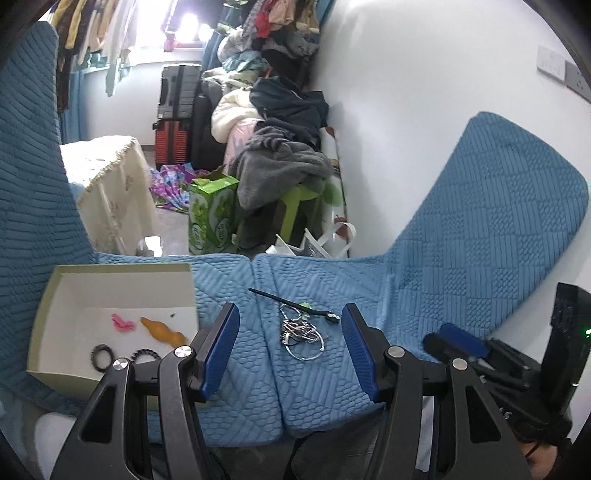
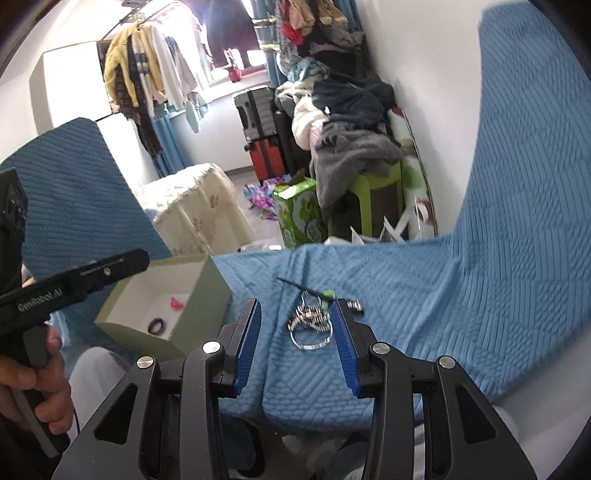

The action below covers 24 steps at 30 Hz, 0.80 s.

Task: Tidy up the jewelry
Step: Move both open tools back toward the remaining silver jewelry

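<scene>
We hold our left gripper [image 1: 290, 349] and right gripper [image 2: 293, 345] with fingers apart and empty above a tangle of silver jewelry [image 1: 301, 332] on the blue quilted cushion [image 1: 369, 280], with an open box [image 1: 74, 369] of small trinkets just to its left.

Window [image 1: 184, 26] glare, fisheye-warped edges
</scene>
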Motion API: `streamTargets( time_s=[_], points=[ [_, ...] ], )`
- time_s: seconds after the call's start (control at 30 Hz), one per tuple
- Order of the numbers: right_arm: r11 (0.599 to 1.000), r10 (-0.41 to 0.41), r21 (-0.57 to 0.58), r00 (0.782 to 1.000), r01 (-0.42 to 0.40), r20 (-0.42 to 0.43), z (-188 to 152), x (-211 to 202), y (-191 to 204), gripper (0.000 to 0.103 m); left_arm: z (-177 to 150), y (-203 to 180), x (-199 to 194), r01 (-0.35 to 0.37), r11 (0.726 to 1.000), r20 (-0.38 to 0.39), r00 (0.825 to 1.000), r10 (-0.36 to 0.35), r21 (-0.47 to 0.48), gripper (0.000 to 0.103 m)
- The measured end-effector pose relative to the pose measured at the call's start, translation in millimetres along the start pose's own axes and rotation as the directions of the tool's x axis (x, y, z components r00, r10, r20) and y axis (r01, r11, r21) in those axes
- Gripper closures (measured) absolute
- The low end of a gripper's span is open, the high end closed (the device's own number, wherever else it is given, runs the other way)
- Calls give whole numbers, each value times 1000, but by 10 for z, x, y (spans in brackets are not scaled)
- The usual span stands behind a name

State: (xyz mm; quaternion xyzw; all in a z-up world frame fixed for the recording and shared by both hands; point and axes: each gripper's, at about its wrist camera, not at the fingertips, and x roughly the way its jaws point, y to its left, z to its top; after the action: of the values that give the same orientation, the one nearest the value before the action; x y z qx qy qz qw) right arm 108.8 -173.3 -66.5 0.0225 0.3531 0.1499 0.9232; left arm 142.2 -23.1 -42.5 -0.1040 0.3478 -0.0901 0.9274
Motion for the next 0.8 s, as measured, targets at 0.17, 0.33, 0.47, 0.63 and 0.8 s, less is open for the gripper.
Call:
streamTargets(
  time_s=[0.17, 0.33, 0.47, 0.63, 0.8],
  points=[
    [1000, 7, 27, 1000, -7, -14, -146, 135, -127, 66, -132, -104, 210, 18, 1000, -30, 999, -18, 21, 46],
    [1000, 15, 24, 999, -14, -36, -255, 315, -221, 66, -257, -107, 473, 42, 999, -67, 997, -42, -4, 46],
    [998, 30, 54, 997, -27, -66, -288, 454, -353, 67, -324, -79, 769, 89, 995, -154, 984, -94, -43, 46],
    [996, 27, 90, 997, -20, -77, -277, 564, -534, 67, -411, -24, 1205, 79, 993, -223, 970, -96, -85, 48],
    [994, 46, 106, 991, -33, -129, -266, 825, -673, 74, -491, 24, 1634, 93, 991, -308, 944, -117, -92, 56]
  ],
)
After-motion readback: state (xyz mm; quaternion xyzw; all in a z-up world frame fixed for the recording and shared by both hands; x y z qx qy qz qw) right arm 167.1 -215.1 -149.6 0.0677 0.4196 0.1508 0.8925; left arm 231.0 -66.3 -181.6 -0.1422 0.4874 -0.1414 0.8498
